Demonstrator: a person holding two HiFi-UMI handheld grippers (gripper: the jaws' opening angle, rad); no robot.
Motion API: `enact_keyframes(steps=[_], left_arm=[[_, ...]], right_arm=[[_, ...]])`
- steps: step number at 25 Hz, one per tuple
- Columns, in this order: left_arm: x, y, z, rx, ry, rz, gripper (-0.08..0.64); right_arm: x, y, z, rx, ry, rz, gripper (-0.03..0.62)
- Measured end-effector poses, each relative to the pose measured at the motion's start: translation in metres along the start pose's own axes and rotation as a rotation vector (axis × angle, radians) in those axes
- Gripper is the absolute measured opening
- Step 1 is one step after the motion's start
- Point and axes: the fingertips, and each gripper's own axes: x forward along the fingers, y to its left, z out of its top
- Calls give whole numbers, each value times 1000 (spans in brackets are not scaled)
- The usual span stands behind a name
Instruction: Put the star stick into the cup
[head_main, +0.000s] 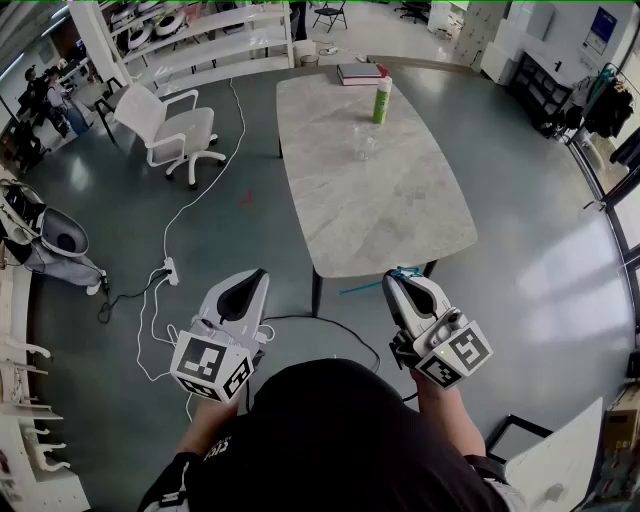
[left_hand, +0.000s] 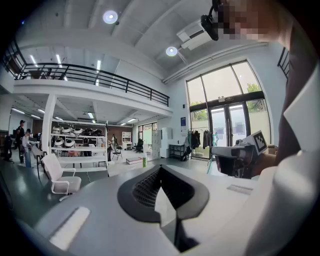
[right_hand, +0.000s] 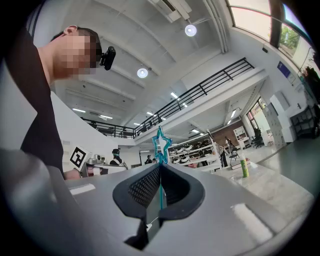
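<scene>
We see one likely container: a clear cup (head_main: 366, 148) on the table (head_main: 400, 220), far ahead of the right claw (head_main: 397, 281) and a little to its left. It is so faint that we cannot tell what is in it. Farther ahead stands a green bottle (head_main: 382, 100), and beyond that, at the table's far edge, lie some books (head_main: 360, 73).

The bottle's label and the book covers are too small for us to read. The only clear print is the black-and-white square markers on the cube at the back of each claw.

The right claw (right_hand: 160, 167) is clamped on the thin teal shaft of the star stick (right_hand: 161, 145). The star stands upright just past the tips, and the shaft's lower end is hidden between the jaws. From the head view only a teal scrap of the star stick (head_main: 404, 271) shows at the tips.

The left claw (head_main: 258, 276) is well off to the right claw's left. Its jaws are pressed together with nothing between them, and the left gripper view shows this plainly (left_hand: 160, 169).
</scene>
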Motion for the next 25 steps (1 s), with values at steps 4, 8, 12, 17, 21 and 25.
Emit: enact_keyframes(steps=[4, 8, 12, 17, 21, 25], left_arm=[[8, 1, 1, -5, -1, -4, 2], [16, -6, -5, -10, 7, -6, 2], [29, -26, -6, -28, 12, -17, 2], [40, -48, -7, -26, 19, 1, 2], [46, -41, -17, -42, 45, 19, 2], [64, -27, -20, -48, 54, 8, 2]], right_arm=[[2, -7, 2, -1, -8, 0, 18], [-8, -17, 1, 11, -12, -9, 18], [-30, -34, 3, 41, -22, -22, 20], [-55, -54, -2, 65, 7, -26, 20], [-53, -70, -14, 121, 27, -45, 20], [-34, -86, -22, 148, 43, -56, 20]])
